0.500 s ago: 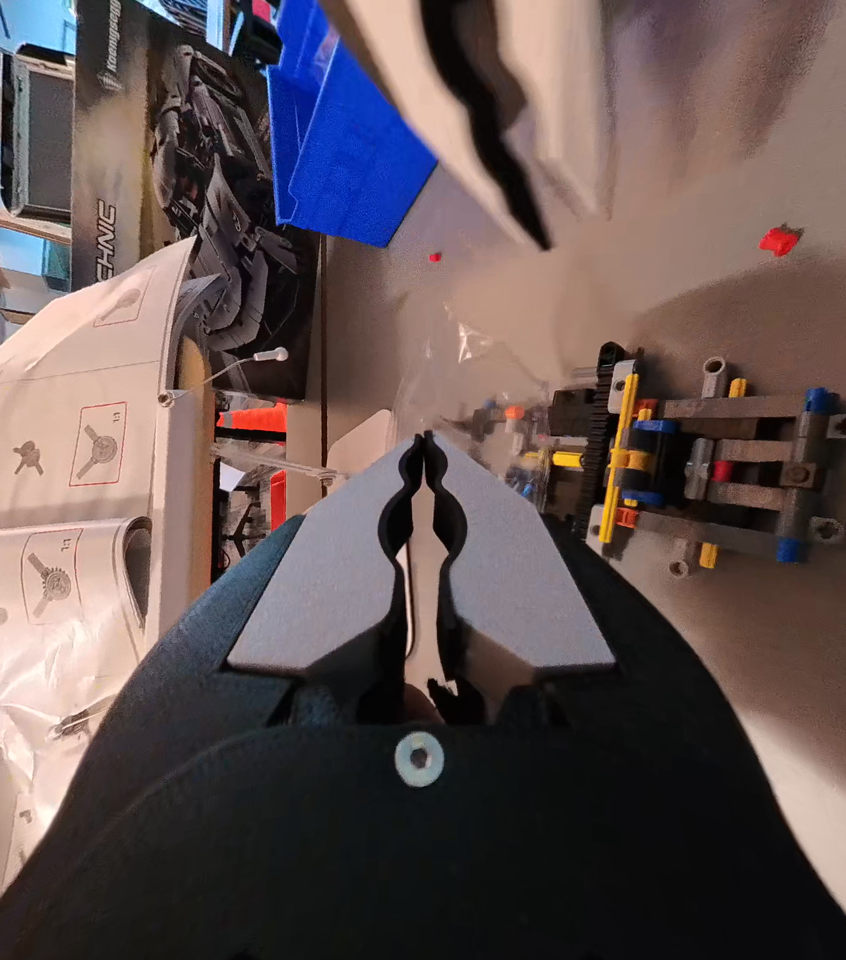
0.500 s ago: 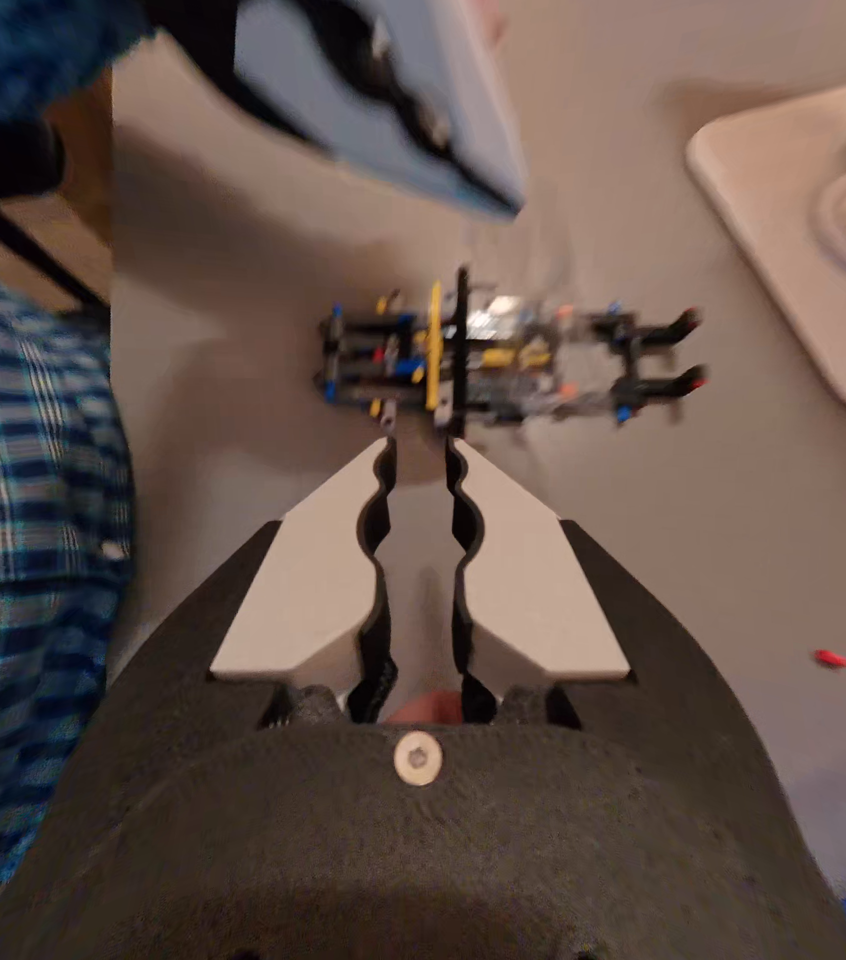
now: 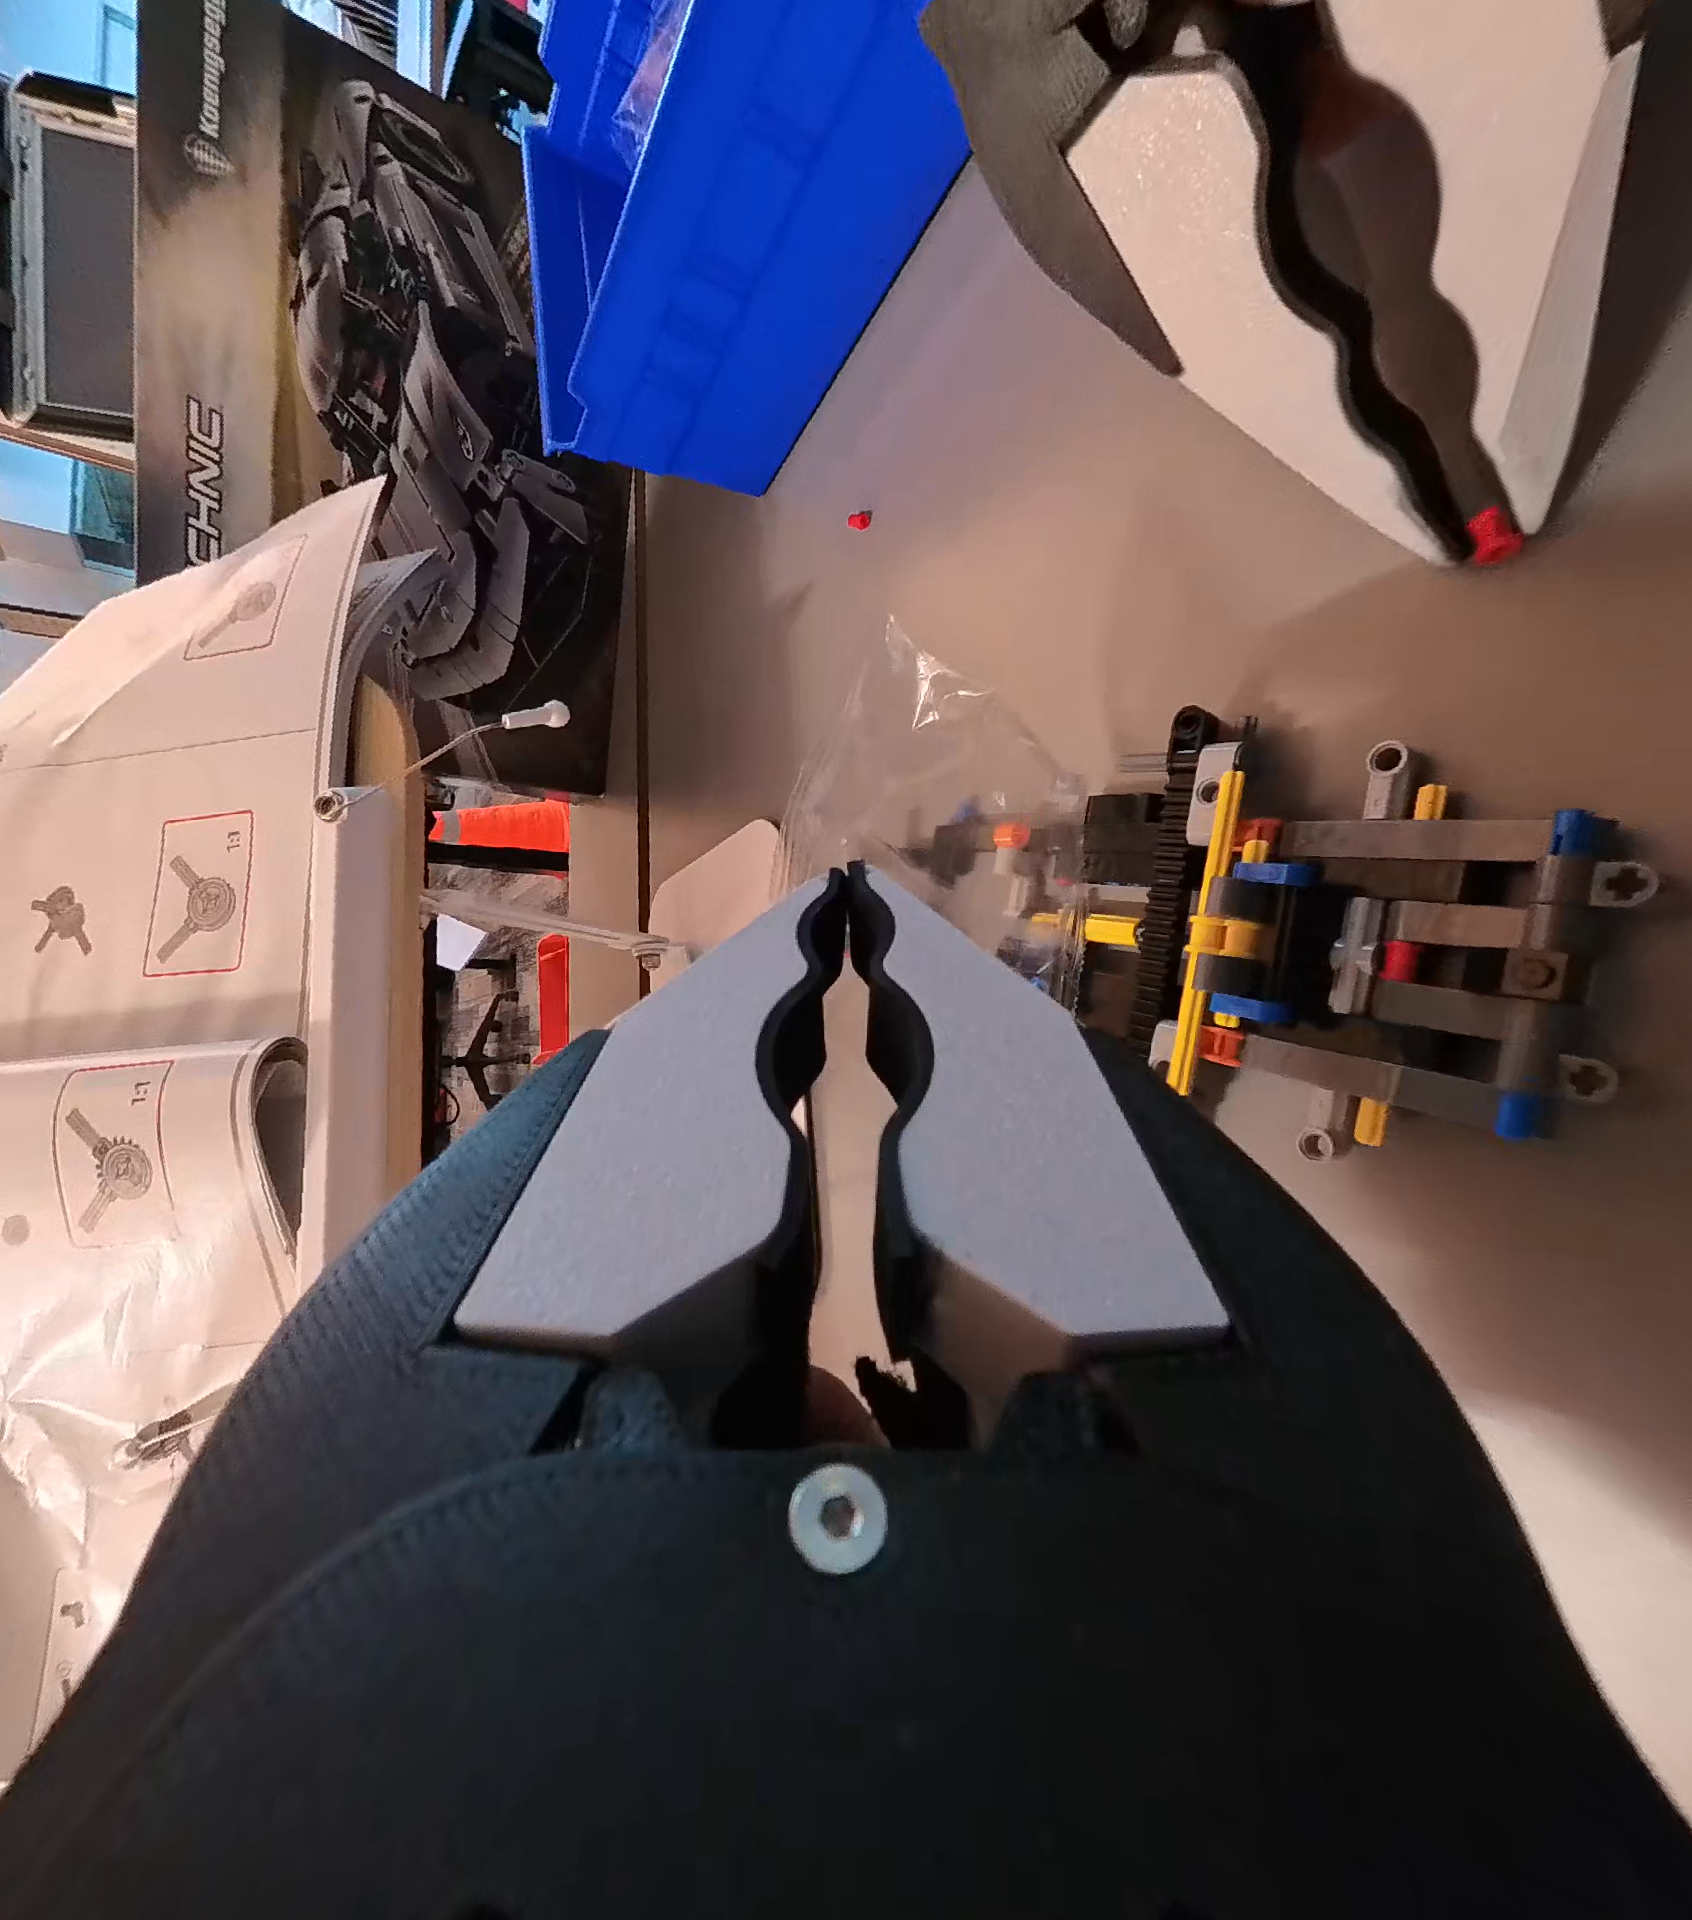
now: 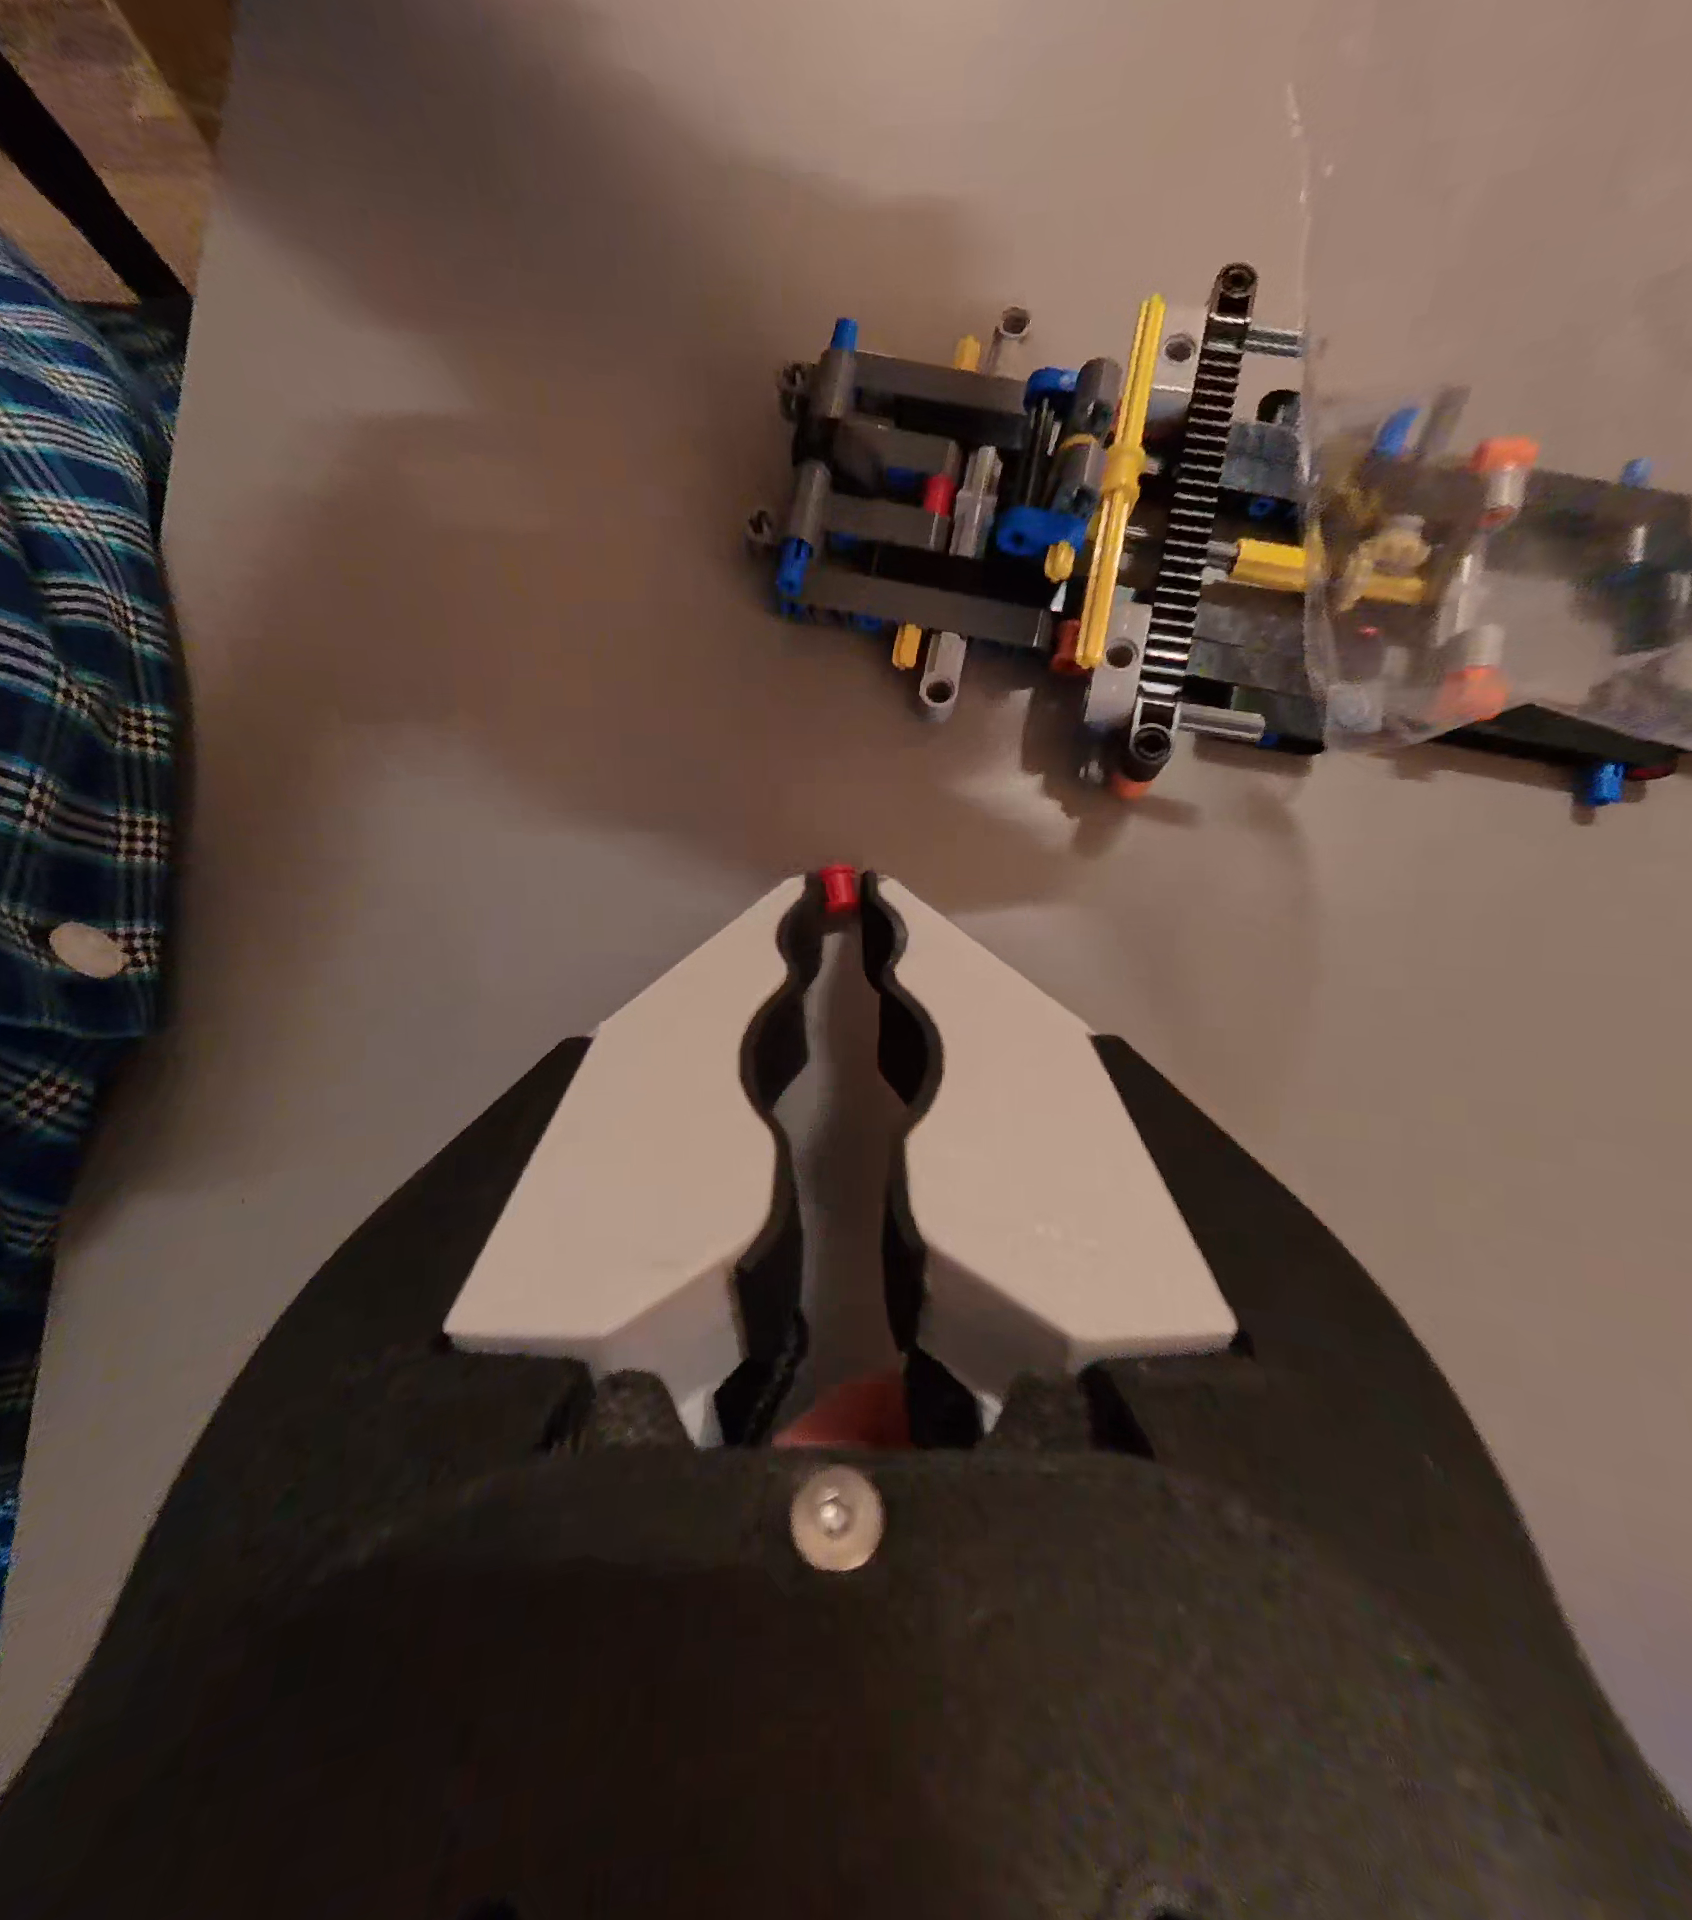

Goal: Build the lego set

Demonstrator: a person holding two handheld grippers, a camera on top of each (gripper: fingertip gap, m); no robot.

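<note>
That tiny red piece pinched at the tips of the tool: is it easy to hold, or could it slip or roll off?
The red piece is held only at the very tips of the right gripper, so it could probably twist or pop out if squeezed unevenly. It looks round and stubby, so it would likely roll if dropped on the smooth table. Being so small, it is surely very light.

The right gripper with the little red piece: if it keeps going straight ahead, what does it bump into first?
Probably bare table first. The right gripper, shut on the small red piece, points at the open tabletop just left of the lego assembly, which sits ahead and to the right. Depth is hard to judge.
</note>
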